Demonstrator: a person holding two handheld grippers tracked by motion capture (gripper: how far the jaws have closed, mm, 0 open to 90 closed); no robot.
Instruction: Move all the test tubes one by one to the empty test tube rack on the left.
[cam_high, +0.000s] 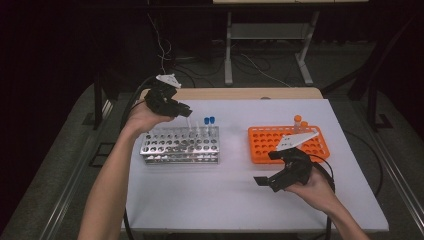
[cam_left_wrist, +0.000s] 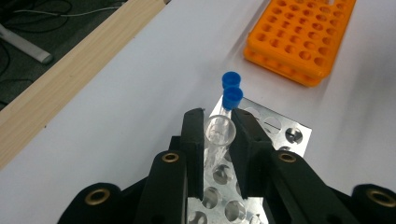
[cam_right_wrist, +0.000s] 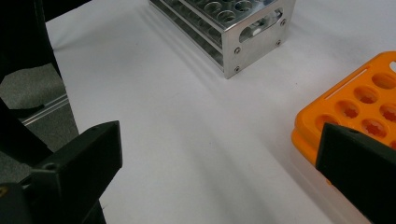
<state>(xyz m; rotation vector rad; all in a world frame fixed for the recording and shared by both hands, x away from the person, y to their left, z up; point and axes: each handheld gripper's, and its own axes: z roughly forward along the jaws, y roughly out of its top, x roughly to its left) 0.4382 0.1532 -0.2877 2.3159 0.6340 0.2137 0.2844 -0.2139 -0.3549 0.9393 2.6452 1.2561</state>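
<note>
My left gripper (cam_high: 186, 111) hangs over the back row of the silver metal tube rack (cam_high: 180, 146), shut on a clear uncapped tube (cam_left_wrist: 218, 132) that stands upright between its jaws (cam_left_wrist: 218, 119). The tube's lower end reaches down among the holes of the rack (cam_left_wrist: 282, 133). Just beyond it, two blue-capped tubes (cam_left_wrist: 231, 95) stand in the rack's far end (cam_high: 209, 120). My right gripper (cam_high: 267, 168) hovers near the front left corner of the orange rack (cam_high: 265, 142), open, with nothing between its jaws (cam_right_wrist: 219, 172).
Two orange-capped tubes (cam_high: 299, 120) stand at the back of the orange rack (cam_right_wrist: 359, 105). The white table top (cam_high: 225, 200) ends in a wooden strip (cam_left_wrist: 60, 79) at the far side. Cables lie on the floor beyond. The metal rack's end plate (cam_right_wrist: 254, 35) faces my right gripper.
</note>
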